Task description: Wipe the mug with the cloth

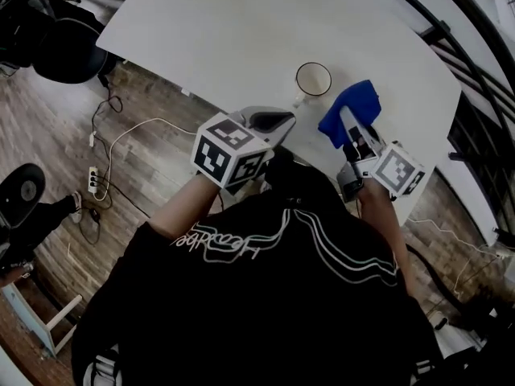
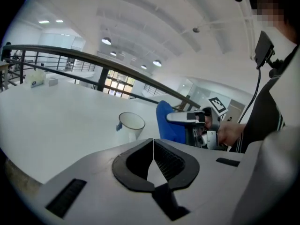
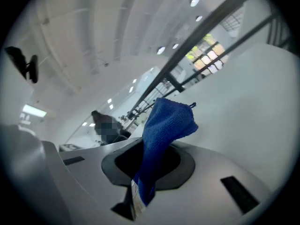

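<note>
The left gripper [image 2: 153,144] fills the near foreground, its two dark jaws pressed together with nothing between them. Beyond it on the white counter [image 2: 56,116] stands a white mug [image 2: 131,125] with a dark rim, its handle to the left. Just right of the mug hangs a blue cloth [image 2: 168,124], pinched by the right gripper [image 2: 180,118], with a hand [image 2: 229,133] behind it. A dark railing [image 2: 93,60] runs along the far side

cloth [image 3: 166,125]: blue, fuzzy microfibre-type nap, matt. mug [image 1: 313,80]: smooth glossy white, dark rim, looks enamelled. desk [image 1: 233,30]: smooth matt white. floor [image 1: 137,159], left of frame: wood planks, dull finish. left gripper [image 2: 153,140] shell: matt grey plastic; fingers [image 2: 169,159] black, ribbed.
</note>
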